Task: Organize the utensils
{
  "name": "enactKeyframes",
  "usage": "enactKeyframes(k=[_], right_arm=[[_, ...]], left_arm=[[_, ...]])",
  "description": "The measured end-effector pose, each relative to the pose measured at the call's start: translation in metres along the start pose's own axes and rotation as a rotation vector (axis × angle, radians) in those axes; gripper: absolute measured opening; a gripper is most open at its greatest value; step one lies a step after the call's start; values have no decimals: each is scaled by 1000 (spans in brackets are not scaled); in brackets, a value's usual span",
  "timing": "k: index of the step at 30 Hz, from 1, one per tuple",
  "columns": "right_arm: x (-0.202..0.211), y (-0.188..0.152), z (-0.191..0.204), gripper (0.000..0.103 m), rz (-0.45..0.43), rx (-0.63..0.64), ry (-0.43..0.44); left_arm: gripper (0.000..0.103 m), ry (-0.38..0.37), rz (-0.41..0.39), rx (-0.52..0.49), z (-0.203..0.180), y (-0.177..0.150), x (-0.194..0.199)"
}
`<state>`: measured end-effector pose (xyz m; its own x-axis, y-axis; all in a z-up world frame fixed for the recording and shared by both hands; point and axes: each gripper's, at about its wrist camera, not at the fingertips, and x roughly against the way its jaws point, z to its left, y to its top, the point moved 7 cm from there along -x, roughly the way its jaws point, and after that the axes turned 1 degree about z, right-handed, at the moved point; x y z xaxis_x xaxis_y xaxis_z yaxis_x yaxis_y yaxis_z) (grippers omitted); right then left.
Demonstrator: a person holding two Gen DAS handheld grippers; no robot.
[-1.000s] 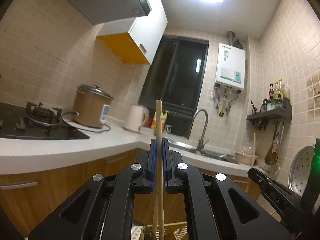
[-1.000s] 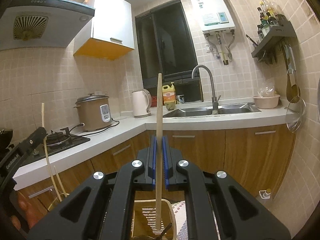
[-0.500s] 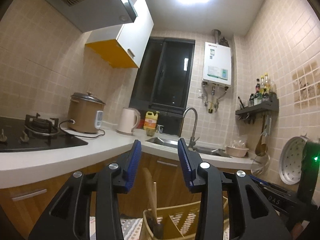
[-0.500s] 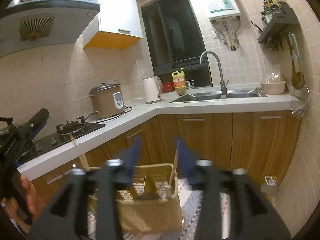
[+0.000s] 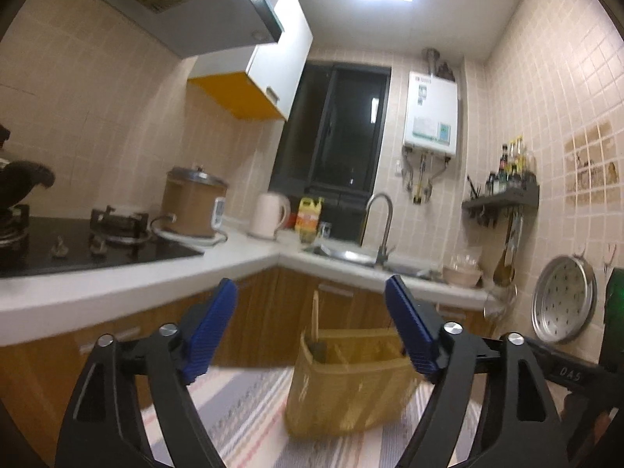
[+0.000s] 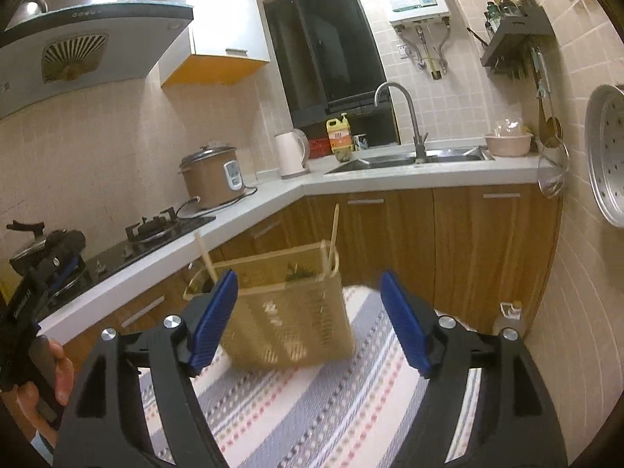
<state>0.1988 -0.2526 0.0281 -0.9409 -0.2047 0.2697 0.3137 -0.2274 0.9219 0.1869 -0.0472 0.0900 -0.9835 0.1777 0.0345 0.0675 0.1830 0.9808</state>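
Note:
A tan slatted utensil basket [image 5: 343, 382] [image 6: 288, 316] stands on a striped cloth. A wooden stick [image 5: 315, 314] stands upright in its left compartment. In the right wrist view one wooden stick [image 6: 206, 256] leans at the basket's left end and another [image 6: 333, 236] stands at its right end. My left gripper [image 5: 312, 331] is back from the basket, its jaws still opening with nothing between them. My right gripper [image 6: 308, 319] is also back from it, jaws opening and empty. The other gripper shows at each view's edge.
The striped cloth [image 6: 312, 409] covers the surface under the basket. Behind are wooden cabinets and a white L-shaped counter [image 6: 257, 206] with a gas hob [image 5: 97, 241], rice cooker [image 6: 212, 175], kettle [image 6: 290, 154] and sink [image 6: 409, 158]. A metal steamer tray [image 5: 563, 300] hangs on the right wall.
Both grippers were shut on upright wooden sticks; they have let go and opened wide. Both pulled back from the basket, which now holds the sticks.

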Motion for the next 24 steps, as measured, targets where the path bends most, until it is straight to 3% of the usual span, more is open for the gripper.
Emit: enactKeyframes(k=[5, 11, 14, 24], right_arm=[[13, -37, 7, 79, -35, 42, -91], [29, -69, 7, 83, -172, 89, -269], [37, -69, 11, 84, -221, 124, -296], [42, -83, 13, 85, -159, 151, -287]], left_arm=[[84, 43, 84, 39, 11, -39, 14], [86, 156, 42, -43, 9, -68, 26], [89, 196, -5, -62, 7, -73, 31], [90, 197, 21, -114, -1, -81, 40]])
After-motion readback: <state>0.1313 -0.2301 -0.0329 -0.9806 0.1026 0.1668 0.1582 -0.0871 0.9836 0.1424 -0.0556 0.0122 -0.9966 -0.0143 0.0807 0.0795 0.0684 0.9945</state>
